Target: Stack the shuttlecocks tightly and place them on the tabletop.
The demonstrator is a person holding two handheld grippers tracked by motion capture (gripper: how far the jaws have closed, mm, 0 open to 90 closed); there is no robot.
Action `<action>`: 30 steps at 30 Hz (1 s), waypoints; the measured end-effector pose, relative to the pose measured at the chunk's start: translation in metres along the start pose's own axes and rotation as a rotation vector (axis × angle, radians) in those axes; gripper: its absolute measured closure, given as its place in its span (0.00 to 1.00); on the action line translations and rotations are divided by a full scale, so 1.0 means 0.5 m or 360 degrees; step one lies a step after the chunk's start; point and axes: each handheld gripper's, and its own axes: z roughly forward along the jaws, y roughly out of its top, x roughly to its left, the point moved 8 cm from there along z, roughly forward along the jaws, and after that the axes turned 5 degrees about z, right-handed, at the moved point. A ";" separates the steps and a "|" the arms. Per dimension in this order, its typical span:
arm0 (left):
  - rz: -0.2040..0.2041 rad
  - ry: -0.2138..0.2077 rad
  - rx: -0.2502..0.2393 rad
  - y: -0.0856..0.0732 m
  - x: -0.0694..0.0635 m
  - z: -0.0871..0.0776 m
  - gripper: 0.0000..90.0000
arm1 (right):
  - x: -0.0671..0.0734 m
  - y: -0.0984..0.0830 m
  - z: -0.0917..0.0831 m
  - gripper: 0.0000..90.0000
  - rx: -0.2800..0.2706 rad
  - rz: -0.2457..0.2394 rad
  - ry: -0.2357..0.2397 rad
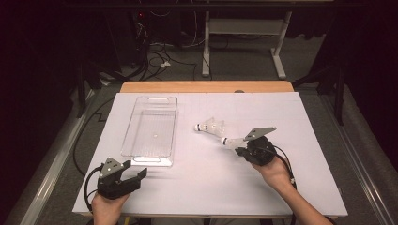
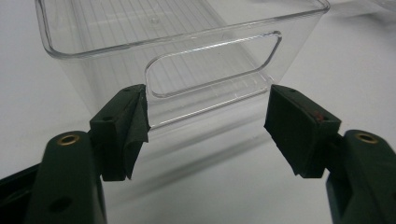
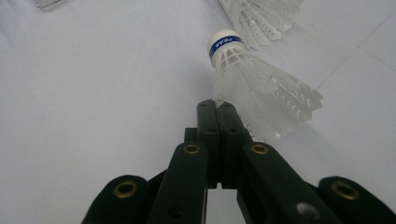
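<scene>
While lying sideways, white shuttlecock, blue-banded | right claw closed, empty, touching skirt

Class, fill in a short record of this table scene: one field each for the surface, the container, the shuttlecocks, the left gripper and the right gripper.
surface: white tabletop
container: clear plastic tray, left of centre, nothing visible inside
shuttlecocks: two white ones lying on their sides; near shuttlecock with a blue band, far shuttlecock beyond it
left gripper: jaws open, facing the tray's handle end, not touching it
right gripper: jaws shut, tips at the near shuttlecock's skirt; whether they pinch it is unclear
</scene>
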 end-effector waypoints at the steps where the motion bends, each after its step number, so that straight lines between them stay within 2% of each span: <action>1: 0.0000 0.0000 0.0000 0.000 0.000 0.000 0.35 | -0.002 0.000 -0.001 1.00 0.0005 0.0001 -0.0004; 22: 0.0001 0.0000 0.0000 0.000 0.000 0.000 0.35 | -0.042 0.024 0.010 1.00 0.0034 0.0029 -0.0040; 23: 0.0002 0.0000 0.0000 0.000 0.000 0.000 0.35 | -0.042 0.024 0.011 1.00 0.0041 0.0048 -0.0045; 25: 0.0002 0.0001 -0.0001 0.000 0.000 0.000 0.35 | -0.046 0.028 0.014 1.00 0.0041 0.0022 -0.0050; 30: -0.0001 0.0001 0.0000 0.000 0.000 0.000 0.35 | -0.054 0.036 0.020 1.00 0.0047 0.0021 -0.0057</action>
